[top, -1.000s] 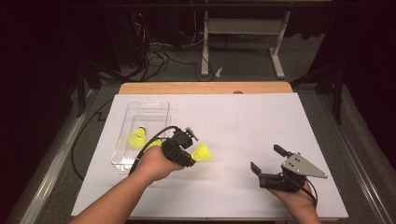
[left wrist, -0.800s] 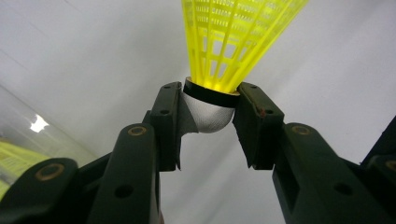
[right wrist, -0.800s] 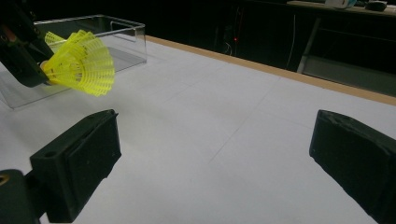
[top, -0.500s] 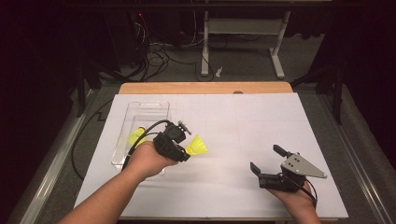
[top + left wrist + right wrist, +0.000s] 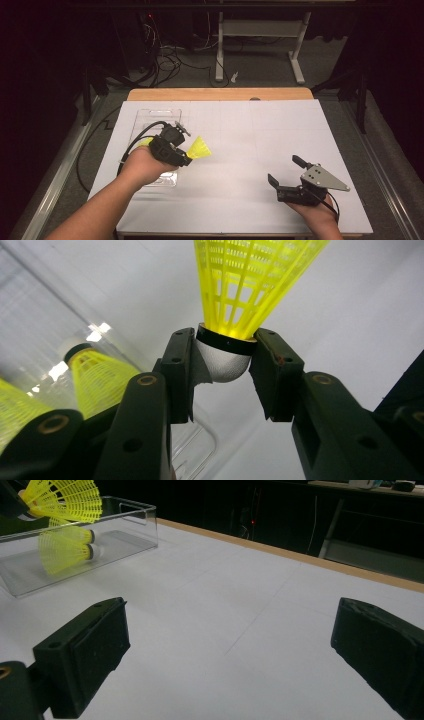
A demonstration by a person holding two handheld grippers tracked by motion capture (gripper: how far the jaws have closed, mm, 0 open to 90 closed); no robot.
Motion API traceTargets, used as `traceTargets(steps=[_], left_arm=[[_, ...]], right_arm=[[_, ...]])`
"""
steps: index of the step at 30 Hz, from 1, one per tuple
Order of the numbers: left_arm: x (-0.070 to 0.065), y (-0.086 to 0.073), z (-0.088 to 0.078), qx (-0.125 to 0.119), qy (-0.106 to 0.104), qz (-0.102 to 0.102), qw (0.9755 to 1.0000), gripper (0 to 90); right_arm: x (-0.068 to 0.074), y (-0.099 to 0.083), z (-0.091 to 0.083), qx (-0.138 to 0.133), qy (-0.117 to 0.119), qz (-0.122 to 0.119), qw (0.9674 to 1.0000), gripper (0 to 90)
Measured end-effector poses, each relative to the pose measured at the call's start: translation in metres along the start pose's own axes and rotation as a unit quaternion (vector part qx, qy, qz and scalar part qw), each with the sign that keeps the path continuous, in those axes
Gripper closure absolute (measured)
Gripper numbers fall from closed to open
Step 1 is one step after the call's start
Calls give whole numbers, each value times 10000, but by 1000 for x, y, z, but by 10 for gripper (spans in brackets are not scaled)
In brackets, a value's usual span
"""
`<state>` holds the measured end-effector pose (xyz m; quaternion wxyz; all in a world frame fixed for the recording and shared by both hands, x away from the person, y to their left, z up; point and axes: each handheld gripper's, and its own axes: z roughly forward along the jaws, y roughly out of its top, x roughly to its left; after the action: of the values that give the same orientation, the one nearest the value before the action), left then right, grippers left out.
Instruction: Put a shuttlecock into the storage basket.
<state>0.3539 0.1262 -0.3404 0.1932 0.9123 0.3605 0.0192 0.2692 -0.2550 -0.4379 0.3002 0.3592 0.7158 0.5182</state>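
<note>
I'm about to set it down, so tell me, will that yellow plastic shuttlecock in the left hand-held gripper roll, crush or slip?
The yellow plastic mesh shuttlecock probably weighs little: its skirt is open lattice. The left hand-held gripper pinches only the rounded white cap, which could slip. Laid down, its cone shape would likely roll in a curve, as the shuttlecock in the clear plastic tray lies sideways.
</note>
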Motion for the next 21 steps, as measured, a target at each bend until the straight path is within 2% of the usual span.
traceTargets(steps=[10,21], left_arm=[[20,-19,-19,-68,182,-207,9996,636],[41,-43,-22,-7,253,-497,9984,636]], right_arm=[[0,-1,1,34,2,0,10000,27],[1,-1,1,53,1,-20,10000,27]])
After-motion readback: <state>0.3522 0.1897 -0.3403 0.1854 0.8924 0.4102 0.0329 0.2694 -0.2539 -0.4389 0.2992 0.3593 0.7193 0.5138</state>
